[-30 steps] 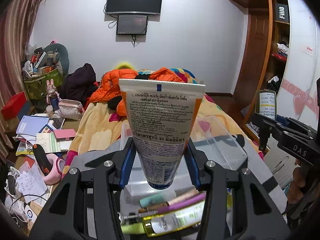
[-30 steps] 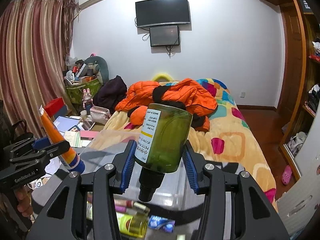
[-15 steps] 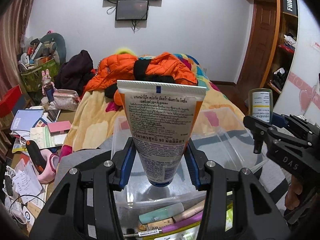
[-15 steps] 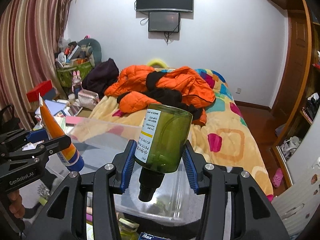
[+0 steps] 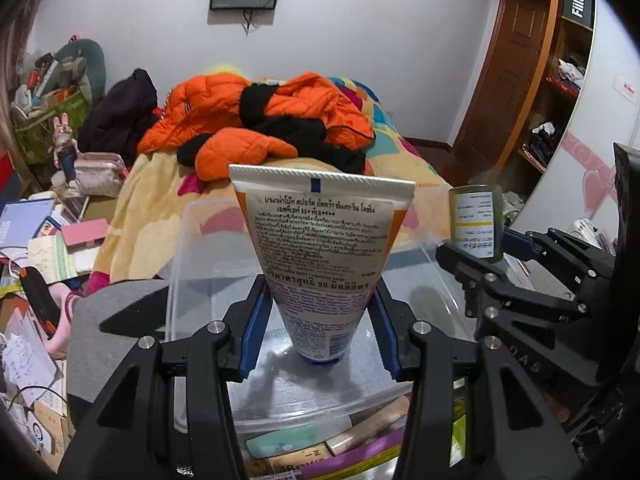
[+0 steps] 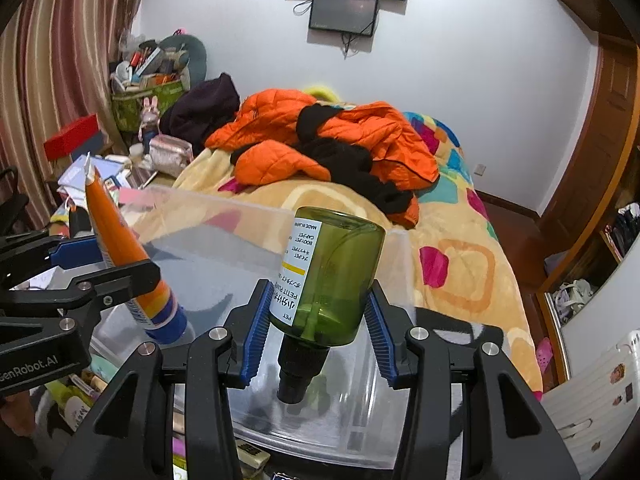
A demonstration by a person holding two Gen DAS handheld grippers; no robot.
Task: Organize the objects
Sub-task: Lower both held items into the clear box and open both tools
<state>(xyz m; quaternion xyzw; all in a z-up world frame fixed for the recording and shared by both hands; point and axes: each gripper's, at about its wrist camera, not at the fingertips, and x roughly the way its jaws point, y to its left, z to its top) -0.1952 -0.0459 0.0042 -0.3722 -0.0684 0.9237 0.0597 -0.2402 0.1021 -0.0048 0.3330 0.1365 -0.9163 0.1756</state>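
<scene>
My left gripper (image 5: 320,332) is shut on an orange-and-white sunscreen tube (image 5: 322,256), cap down, held above a clear plastic bin (image 5: 188,264). The tube also shows in the right wrist view (image 6: 120,252). My right gripper (image 6: 316,332) is shut on a green pump bottle (image 6: 332,276), held upside down over the same bin (image 6: 396,280). The bottle shows at the right of the left wrist view (image 5: 476,220). The two grippers are side by side over the bin, apart.
Several tubes and bottles (image 5: 320,440) lie in front of the bin on a grey table (image 5: 104,320). Behind is a bed with an orange jacket (image 5: 256,120). A cluttered desk with papers (image 5: 52,240) is at left, a wooden wardrobe (image 5: 540,92) at right.
Both grippers have moved forward and tilted down with their loads, from above the loose items to over the clear bin, which now fills more of both views.
</scene>
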